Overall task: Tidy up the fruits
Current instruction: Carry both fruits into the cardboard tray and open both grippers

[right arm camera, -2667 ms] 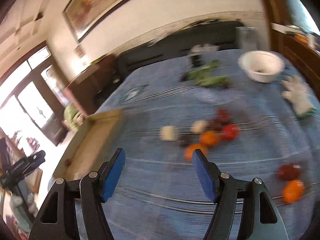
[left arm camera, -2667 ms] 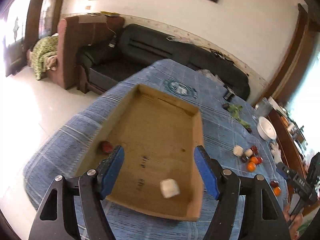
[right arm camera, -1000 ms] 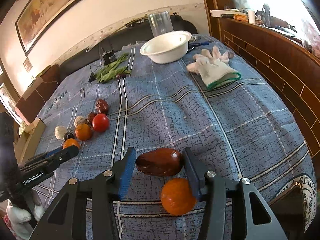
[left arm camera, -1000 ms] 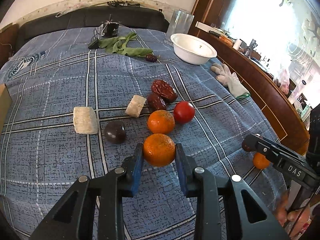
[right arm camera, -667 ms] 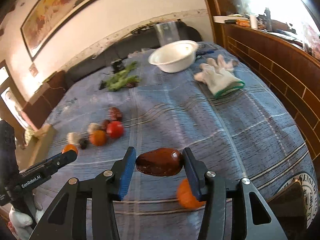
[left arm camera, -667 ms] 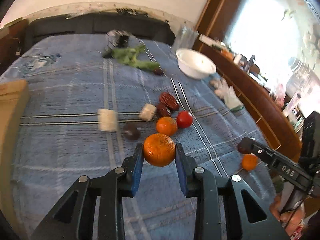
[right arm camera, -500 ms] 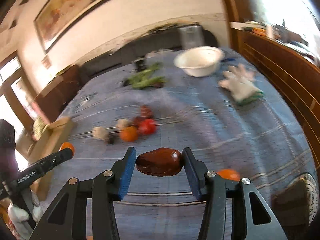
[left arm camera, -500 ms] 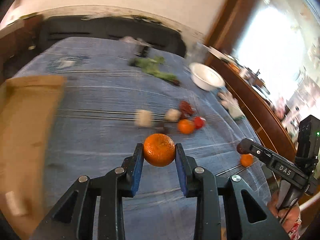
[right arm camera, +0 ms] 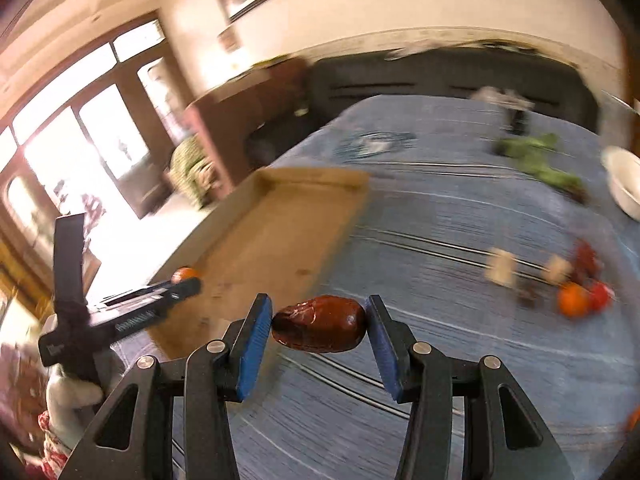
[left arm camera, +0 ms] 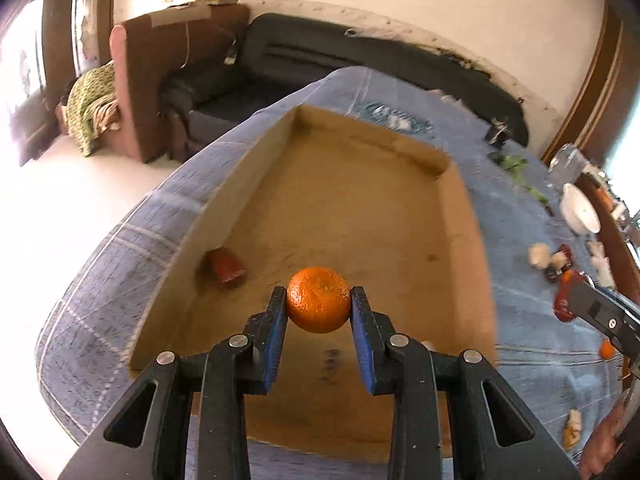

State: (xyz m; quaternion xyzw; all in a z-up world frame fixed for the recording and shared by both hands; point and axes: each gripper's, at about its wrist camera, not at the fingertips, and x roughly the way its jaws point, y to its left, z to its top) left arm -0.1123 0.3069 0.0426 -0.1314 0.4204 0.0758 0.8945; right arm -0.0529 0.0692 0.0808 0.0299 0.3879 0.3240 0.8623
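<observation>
Left gripper [left arm camera: 319, 305]: blue pads clamped on an orange [left arm camera: 319, 299], held above the near half of the cardboard tray [left arm camera: 464, 240].
Right gripper [right arm camera: 319, 322]: pads closed on a dark red-brown date [right arm camera: 320, 323], held over the blue plaid tablecloth [right arm camera: 460, 380] just off the tray's right wall.
Cardboard tray: shallow, open-topped, sits toward the left edge of the table, its left wall close to that edge.
Tray contents: one small red fruit [left arm camera: 227, 266] against the left wall; a pale piece [left arm camera: 427, 345] peeks out behind the left gripper's right finger near the near right corner, too hidden to name.
Loose fruits: a blurred cluster [right arm camera: 576, 286] of an orange, a red tomato, dark dates and two pale chunks lies on the cloth toward the right edge, well apart from the tray.
White bowl [right arm camera: 626, 186]: near the far right edge; contents cannot be made out.
Greens [right arm camera: 536, 158]: leafy bunch on the cloth beside the bowl, toward the far edge.
</observation>
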